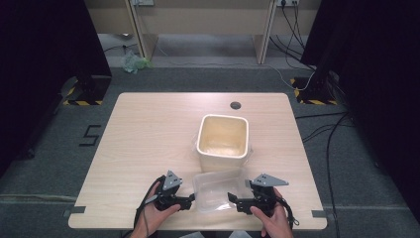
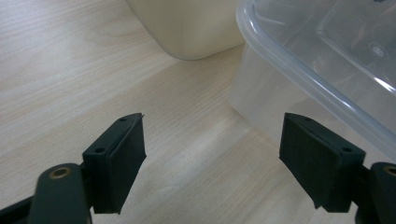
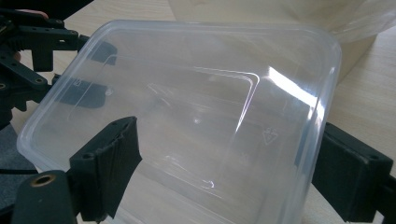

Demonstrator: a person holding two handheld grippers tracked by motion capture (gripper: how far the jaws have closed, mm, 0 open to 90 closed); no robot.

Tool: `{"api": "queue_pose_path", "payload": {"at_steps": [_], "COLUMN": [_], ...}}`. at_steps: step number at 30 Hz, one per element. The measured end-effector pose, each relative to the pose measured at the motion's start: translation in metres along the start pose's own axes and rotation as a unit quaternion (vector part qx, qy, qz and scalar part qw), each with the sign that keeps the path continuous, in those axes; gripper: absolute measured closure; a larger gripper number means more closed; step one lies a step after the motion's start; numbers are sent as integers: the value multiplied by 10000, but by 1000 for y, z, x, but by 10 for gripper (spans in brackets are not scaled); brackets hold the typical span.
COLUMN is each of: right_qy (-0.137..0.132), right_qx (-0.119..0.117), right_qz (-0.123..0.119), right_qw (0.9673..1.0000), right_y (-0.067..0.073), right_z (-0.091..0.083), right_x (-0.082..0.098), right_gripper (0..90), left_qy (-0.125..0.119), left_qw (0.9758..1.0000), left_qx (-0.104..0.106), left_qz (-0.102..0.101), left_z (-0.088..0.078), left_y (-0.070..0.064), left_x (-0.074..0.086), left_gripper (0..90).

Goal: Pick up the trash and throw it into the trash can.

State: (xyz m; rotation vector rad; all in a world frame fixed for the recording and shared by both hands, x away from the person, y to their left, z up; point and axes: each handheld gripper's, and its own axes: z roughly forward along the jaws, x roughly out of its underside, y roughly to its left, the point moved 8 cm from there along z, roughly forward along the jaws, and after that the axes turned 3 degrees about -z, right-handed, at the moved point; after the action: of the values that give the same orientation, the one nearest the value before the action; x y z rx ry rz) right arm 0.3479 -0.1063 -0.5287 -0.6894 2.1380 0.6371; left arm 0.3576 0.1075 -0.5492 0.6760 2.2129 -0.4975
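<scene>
The left hand-held gripper sits at about 7 o'clock on the light wooden tabletop, its two black jaws spread wide with nothing between them. In the left gripper view its right jaw stands just beside the wall of the clear rectangular plastic container; whether it touches is not clear. The right hand-held gripper lies at about 5 o'clock, its jaws also wide apart. In the right gripper view one jaw is seen through the clear wall on the left and the other is outside the rim on the right, so the jaws straddle the container's near end without pressing it.

Counted: two hand-held grippers, one clear container and one cream square plastic tub. The clear container rests at the near edge of the tabletop, at 6 o'clock, between the two grippers. The cream tub stands upright and open-topped just beyond it, near the centre, and the two seem to touch.
</scene>
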Motion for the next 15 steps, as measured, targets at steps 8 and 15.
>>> {"api": "queue_pose_path", "payload": {"at_steps": [8,15], "right_qy": [13,-141], "right_qx": [234,467], "right_qz": [-149,-289], "right_qw": [9996,9984], "right_y": [5,9], "right_z": [-5,-15], "right_x": [-1,-8], "right_gripper": [163,236], "left_qy": [-44,-62], "left_qw": [9999,9999], "left_qx": [103,79], "left_qz": [-24,2], "left_z": [-9,-12], "left_y": [-5,-10], "left_x": [-6,-7], "left_gripper": [229,245]}}
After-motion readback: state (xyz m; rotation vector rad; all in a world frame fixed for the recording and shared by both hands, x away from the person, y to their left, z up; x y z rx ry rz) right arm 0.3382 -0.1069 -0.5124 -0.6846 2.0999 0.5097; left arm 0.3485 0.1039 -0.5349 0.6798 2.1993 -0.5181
